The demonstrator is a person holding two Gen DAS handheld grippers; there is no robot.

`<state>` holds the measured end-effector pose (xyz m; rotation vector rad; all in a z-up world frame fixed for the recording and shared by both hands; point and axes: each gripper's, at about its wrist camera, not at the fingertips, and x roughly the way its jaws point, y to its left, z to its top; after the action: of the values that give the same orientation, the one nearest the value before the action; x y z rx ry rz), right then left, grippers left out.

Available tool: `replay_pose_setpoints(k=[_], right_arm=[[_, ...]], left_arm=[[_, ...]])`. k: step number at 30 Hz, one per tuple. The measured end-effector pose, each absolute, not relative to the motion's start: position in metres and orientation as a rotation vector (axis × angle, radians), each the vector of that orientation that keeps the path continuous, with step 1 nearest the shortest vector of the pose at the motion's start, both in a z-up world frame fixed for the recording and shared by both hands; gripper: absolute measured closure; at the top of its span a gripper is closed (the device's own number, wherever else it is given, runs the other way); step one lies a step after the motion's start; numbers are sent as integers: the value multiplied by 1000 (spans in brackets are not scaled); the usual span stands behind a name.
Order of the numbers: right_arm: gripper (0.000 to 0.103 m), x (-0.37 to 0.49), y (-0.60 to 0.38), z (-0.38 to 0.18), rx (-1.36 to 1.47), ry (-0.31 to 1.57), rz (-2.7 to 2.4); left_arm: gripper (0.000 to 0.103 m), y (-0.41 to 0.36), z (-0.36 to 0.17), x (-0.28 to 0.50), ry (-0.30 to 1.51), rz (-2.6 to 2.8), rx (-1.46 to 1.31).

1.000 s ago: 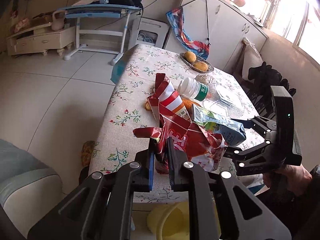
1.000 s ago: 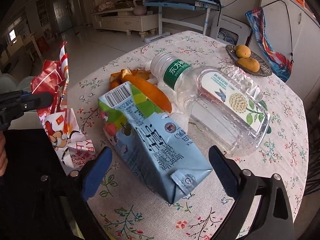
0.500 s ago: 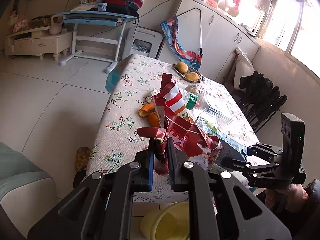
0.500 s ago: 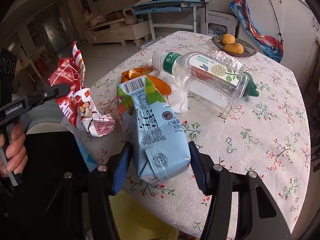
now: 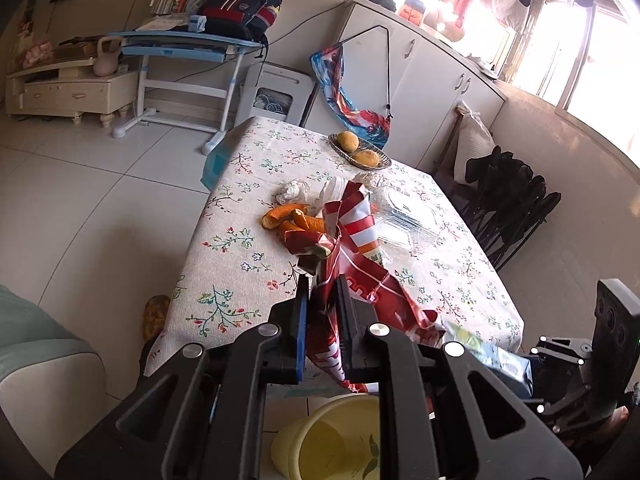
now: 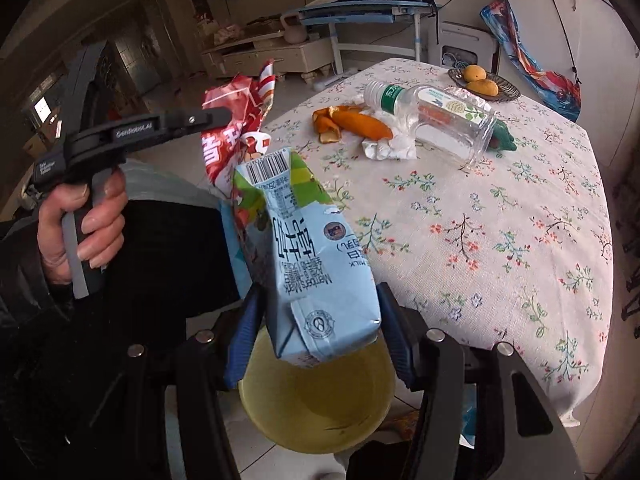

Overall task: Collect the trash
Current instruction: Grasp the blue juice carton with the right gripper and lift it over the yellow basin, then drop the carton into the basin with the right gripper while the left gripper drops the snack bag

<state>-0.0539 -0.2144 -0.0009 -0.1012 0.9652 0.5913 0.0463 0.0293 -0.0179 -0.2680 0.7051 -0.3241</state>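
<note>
**Two pieces lifted, bin waiting below**

Both pieces are off the worktop (image 6: 500, 240) and neither is in the yellow bin (image 6: 316, 400) yet. The right claw (image 6: 320, 332) is clamped on the base of the milk carton (image 6: 308, 248), directly above the bin; its long axis runs up and away from the claw, barcode end highest. The left claw (image 5: 322, 320) is pinched nearly shut on the red snack bag (image 5: 352, 256), which stands crumpled above the bin's near rim. Beyond the bin, on the worktop, remain the orange peel (image 6: 352, 122), a crumpled tissue (image 6: 390, 148) and a clear plastic bottle (image 6: 436, 116) lying on its side.
</note>
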Motion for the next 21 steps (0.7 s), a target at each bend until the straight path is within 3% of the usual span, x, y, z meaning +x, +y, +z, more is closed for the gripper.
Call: replay_pose_setpoints(k=[13, 17, 21], right_arm=[[47, -84, -159, -67, -482, 1106, 574], [31, -79, -164, -62, -438, 1085, 557], [31, -75, -187, -33, -290, 978, 543]], left_arm=[[90, 27, -15, 26, 699, -335, -278], [90, 27, -13, 19, 701, -343, -267], [90, 22, -12, 11, 707, -355, -257]])
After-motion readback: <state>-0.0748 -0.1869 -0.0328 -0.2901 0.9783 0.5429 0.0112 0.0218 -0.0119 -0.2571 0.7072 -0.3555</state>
